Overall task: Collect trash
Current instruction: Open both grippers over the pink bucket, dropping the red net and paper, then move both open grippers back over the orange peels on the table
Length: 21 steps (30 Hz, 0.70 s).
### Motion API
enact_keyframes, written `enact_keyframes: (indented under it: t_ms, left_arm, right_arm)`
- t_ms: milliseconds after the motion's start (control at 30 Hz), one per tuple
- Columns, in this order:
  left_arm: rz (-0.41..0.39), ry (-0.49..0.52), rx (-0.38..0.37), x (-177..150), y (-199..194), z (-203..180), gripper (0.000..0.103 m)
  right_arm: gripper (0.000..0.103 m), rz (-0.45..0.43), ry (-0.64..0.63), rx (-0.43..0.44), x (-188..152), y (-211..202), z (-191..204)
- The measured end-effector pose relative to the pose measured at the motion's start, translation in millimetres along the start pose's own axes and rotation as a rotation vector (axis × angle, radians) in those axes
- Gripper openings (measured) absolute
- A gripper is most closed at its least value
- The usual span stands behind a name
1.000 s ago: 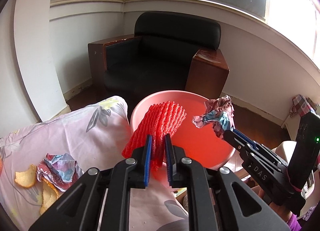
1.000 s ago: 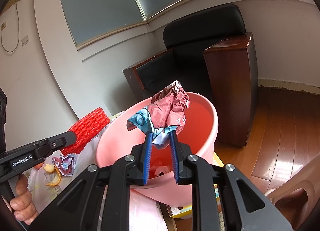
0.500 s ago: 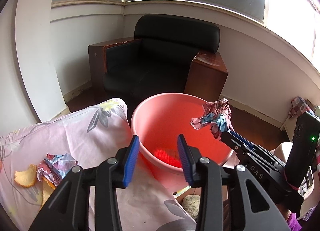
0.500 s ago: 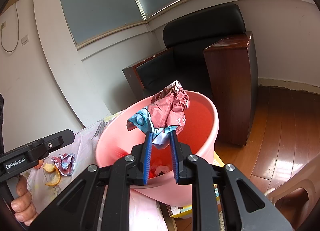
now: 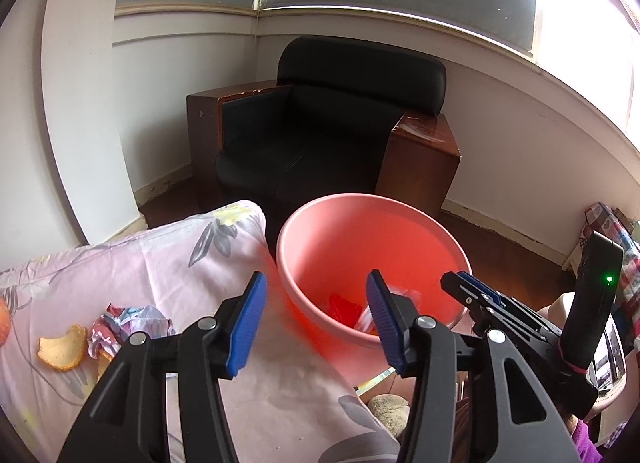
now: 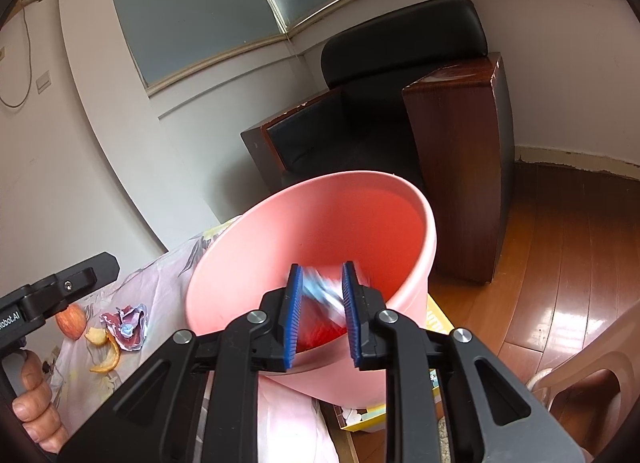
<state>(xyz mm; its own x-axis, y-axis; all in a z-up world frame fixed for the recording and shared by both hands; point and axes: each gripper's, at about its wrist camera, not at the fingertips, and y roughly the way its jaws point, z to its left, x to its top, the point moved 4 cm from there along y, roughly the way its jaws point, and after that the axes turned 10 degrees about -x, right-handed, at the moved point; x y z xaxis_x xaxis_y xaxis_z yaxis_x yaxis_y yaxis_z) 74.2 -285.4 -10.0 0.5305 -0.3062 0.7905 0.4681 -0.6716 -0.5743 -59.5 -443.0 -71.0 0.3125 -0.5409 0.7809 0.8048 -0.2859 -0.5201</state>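
The left gripper (image 5: 316, 317) hangs at the near rim of the pink basin (image 5: 400, 207), its jaws spreading wider with nothing between them. A red foam net (image 5: 344, 307) lies at the basin's bottom. The right gripper (image 6: 320, 313) sits low in its frame, jaws opening slightly; a crumpled wrapper (image 6: 320, 295), blurred, shows between the pads, and whether they touch it is unclear. On the floral cloth (image 5: 168, 259) at lower left lie another crumpled wrapper (image 5: 132, 319) and orange peel (image 5: 62, 351).
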Motion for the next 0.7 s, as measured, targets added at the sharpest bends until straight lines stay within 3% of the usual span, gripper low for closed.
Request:
enact_keyframes:
  t_ms: [133,700]
  left_arm:
    - [0.012,-0.019,0.011,-6.3,-1.5,6.7,0.051]
    - [0.065,-0.080,0.051,-46.3,-22.4,35.6,0.051]
  right_arm:
    - [0.035,-0.007,0.004,0.020,0.6,-1.4,1.8]
    - [0.035,-0.030,-0.059,0.085,-3.2,-6.7,19.3]
